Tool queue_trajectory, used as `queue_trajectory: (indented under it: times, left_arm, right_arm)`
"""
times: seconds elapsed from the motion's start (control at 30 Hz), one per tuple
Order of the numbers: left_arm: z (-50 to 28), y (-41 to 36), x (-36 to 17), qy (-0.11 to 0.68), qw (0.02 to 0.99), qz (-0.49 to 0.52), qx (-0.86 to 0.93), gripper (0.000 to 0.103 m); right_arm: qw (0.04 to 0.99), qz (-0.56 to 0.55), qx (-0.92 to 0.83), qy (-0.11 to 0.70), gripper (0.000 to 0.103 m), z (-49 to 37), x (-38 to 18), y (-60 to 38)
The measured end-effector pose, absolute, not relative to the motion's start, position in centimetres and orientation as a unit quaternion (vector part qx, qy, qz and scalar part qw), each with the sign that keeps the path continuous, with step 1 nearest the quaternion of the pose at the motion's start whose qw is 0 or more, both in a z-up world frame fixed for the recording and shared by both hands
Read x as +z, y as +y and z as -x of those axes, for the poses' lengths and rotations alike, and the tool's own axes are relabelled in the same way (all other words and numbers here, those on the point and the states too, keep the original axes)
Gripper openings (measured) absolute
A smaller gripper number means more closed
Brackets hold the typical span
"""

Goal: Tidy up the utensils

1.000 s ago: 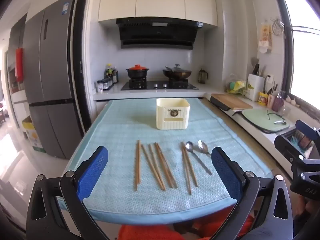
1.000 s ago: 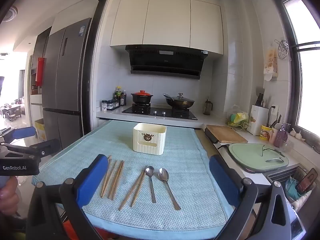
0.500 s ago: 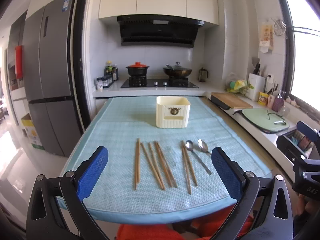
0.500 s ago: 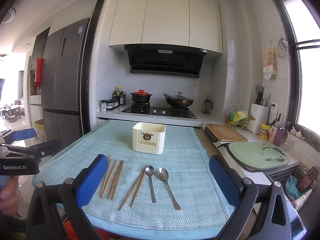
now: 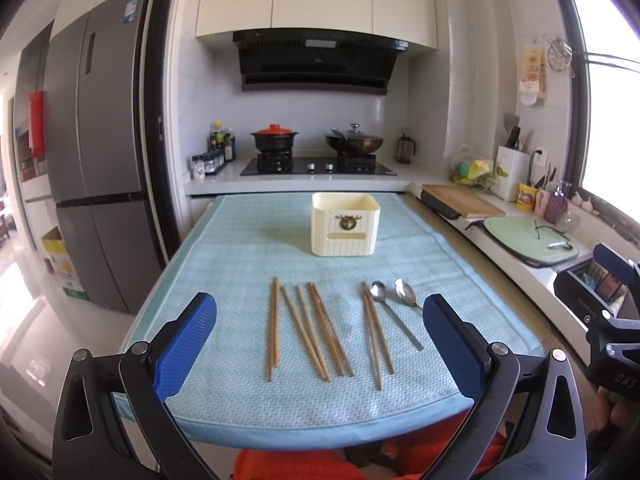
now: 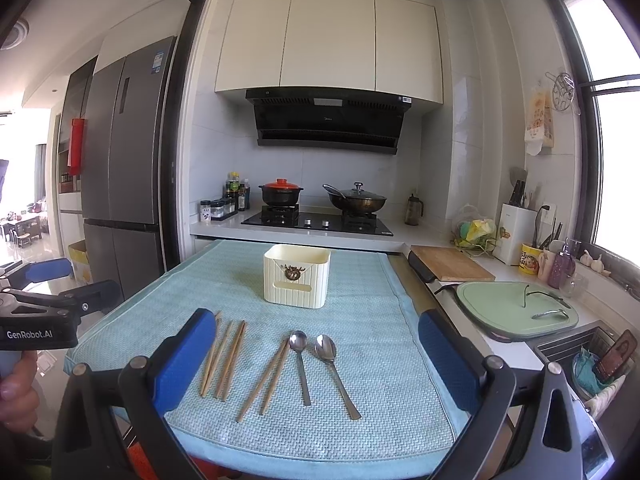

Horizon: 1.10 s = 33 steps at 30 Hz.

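Several wooden chopsticks (image 5: 310,330) lie in loose pairs on a light blue mat (image 5: 240,256), with two metal spoons (image 5: 394,316) to their right. A cream utensil holder (image 5: 345,224) stands upright further back on the mat. In the right wrist view the chopsticks (image 6: 228,354), spoons (image 6: 320,364) and holder (image 6: 297,274) show too. My left gripper (image 5: 320,344) is open and empty, held above the mat's near edge. My right gripper (image 6: 316,360) is open and empty, also at the near edge.
A stove (image 5: 320,166) with a red-lidded pot and a wok sits behind the table. A counter on the right holds a wooden board (image 5: 462,200), a green tray (image 5: 528,236) and a sink. A grey fridge (image 5: 96,160) stands left.
Both views have shifted only slightly; the grippers stay open and the utensils have not moved.
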<state>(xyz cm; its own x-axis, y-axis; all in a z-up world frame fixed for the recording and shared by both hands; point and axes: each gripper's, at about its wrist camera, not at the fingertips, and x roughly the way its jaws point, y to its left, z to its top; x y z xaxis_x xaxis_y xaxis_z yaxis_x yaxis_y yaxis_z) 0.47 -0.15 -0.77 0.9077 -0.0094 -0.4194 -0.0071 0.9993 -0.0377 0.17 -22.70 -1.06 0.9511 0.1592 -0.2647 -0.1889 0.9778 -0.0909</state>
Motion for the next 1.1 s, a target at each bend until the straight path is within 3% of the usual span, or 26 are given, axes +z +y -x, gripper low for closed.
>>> queue_trajectory:
  times: [1.1]
  left_arm:
    - [-0.91, -0.85, -1.12, 0.222, 0.975, 0.012, -0.008, 0.103]
  right_arm:
    - [0.985, 0.048, 0.091, 0.138, 0.103, -0.51, -1.01, -22.58]
